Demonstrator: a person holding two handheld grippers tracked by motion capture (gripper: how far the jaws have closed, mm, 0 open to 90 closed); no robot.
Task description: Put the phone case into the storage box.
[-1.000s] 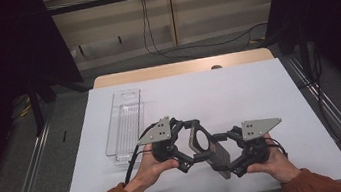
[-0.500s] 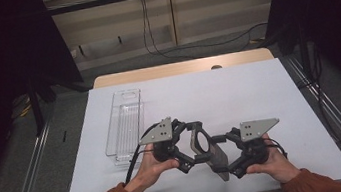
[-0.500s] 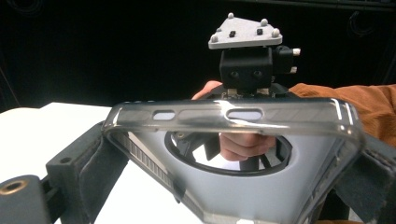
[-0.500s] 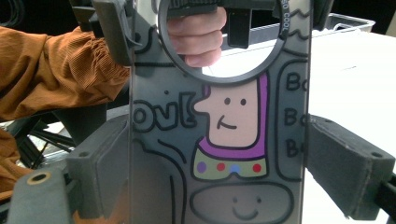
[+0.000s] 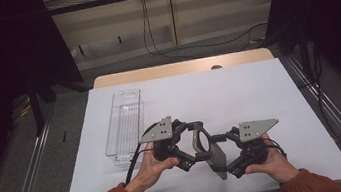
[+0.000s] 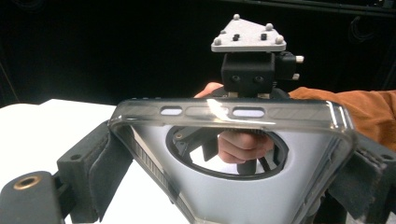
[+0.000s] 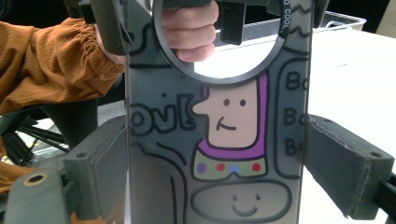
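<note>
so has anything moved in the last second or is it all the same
Nothing visibly changed. The left gripper and right gripper hold the grey phone case with a round ring and cartoon drawing between them above the white table, as before. The clear plastic tray lies where it lay.

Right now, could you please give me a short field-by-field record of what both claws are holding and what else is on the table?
held item: clear phone case with a ring cutout and a cartoon print
left claw: closed on one end of the case, jaws on its two side edges
right claw: closed on the other end, pads on both long edges
case position: held between the two claws, above the table
table: white surface
other item: clear plastic tray, far left of the hands, apart from both claws
</note>
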